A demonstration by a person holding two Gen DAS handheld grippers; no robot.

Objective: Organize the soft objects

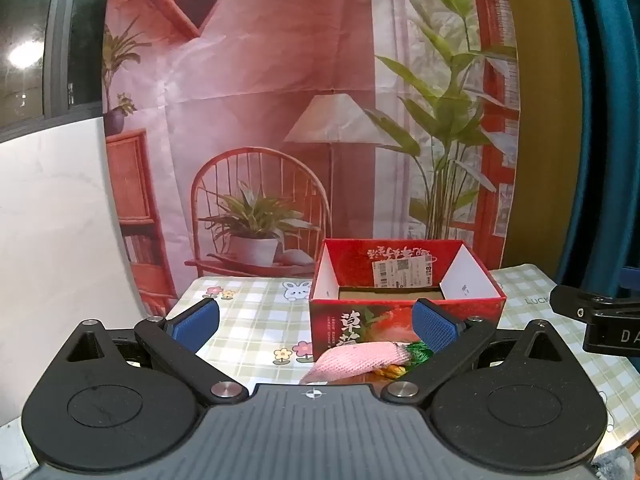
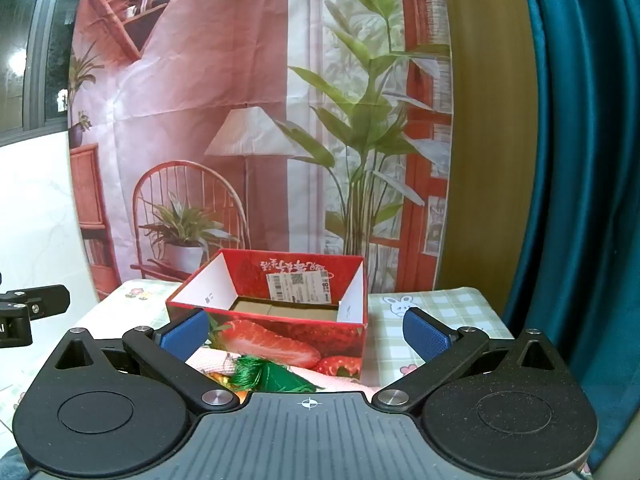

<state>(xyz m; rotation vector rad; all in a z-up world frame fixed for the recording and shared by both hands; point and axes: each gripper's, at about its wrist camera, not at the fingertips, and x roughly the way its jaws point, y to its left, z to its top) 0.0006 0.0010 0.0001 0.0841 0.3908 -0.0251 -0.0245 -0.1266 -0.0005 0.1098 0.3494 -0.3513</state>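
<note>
Checked tablecloth (image 1: 248, 312): red box (image 1: 404, 312), pink toy (image 1: 352, 362) beside.

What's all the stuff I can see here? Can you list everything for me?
Cardboard box: one, red with strawberry print, open on top, nothing visible inside, standing on the table.
Knitted soft toy: one, pink, lying in front of the box.
Tassel: one, green, at the pink toy's end; small orange bits beside it.
Tablecloth: one, green and white check with bunnies and flowers.
Backdrop: one, printed room scene, behind the table.
Curtain: one, teal, at the right.
Left gripper: black, blue pads, jaws wide open, holding nothing.
Right gripper: same, jaws wide open, holding nothing.
</note>
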